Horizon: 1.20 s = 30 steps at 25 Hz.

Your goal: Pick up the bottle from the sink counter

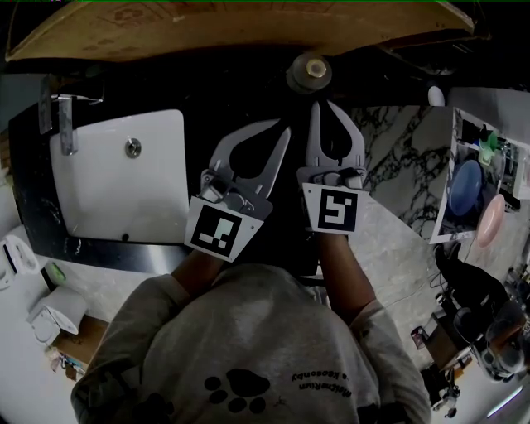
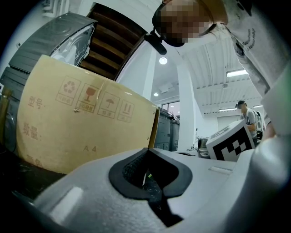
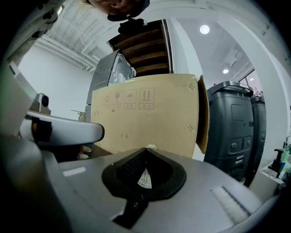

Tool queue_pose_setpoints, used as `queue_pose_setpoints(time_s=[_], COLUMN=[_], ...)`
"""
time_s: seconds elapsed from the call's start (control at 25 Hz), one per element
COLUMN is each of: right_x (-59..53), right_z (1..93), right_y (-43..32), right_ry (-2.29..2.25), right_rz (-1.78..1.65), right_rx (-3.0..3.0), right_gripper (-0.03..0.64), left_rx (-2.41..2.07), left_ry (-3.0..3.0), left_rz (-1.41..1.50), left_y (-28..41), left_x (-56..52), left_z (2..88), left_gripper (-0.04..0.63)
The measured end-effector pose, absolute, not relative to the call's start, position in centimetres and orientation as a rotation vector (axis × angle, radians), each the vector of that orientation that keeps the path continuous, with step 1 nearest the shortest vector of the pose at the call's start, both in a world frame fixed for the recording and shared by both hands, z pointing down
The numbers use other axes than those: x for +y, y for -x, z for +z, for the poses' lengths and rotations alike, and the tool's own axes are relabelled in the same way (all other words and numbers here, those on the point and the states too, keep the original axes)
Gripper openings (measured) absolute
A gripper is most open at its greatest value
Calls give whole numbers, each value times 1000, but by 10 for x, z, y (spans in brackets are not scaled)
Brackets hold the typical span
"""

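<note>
In the head view the bottle (image 1: 309, 73), dark with a gold cap, stands upright on the black counter just below a cardboard box (image 1: 248, 25). My right gripper (image 1: 315, 106) is shut and empty, its tip just short of the bottle. My left gripper (image 1: 286, 131) is shut and empty beside it, a little further back. In the left gripper view the jaws (image 2: 148, 150) meet in front of the box (image 2: 82, 118). In the right gripper view the closed jaws (image 3: 146, 149) hide most of the bottle; a small pale cap (image 3: 151, 146) peeks over them.
A white sink basin (image 1: 124, 174) with a faucet (image 1: 62, 124) sits left of the grippers. Marble counter (image 1: 397, 157) lies to the right, with a blue plate (image 1: 468, 186) past its edge. Dark bins (image 3: 232, 123) stand right of the box. A person (image 2: 248, 116) stands far off.
</note>
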State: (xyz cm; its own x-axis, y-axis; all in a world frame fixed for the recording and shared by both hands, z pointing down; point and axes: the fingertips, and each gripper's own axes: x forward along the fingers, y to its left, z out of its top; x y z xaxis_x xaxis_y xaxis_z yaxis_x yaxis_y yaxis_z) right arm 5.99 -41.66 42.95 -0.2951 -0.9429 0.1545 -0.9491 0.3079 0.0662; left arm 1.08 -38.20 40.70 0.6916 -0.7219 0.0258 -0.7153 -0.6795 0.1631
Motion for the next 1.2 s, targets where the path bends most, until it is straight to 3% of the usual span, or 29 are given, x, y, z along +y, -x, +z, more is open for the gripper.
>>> queue_pose_setpoints(time_s=[0.12,0.88,1.2], right_x=[-423,-439,-454], right_z=[435,473,481], right_y=[-61,-60,-59], right_ry=[-1747,-1616,-1603], right_rz=[77,228,292], right_rx=[-2393,-2392,-2373], right_gripper=[8,264,326], left_rx=[-1171,-1176,-1172], left_ry=[-2729,-2703,-2701], left_rz=[-51,-26,-23], left_y=[-12,-16,-16], left_x=[-385,-392,-393], left_z=[413,425,427], left_gripper=[2,2,2])
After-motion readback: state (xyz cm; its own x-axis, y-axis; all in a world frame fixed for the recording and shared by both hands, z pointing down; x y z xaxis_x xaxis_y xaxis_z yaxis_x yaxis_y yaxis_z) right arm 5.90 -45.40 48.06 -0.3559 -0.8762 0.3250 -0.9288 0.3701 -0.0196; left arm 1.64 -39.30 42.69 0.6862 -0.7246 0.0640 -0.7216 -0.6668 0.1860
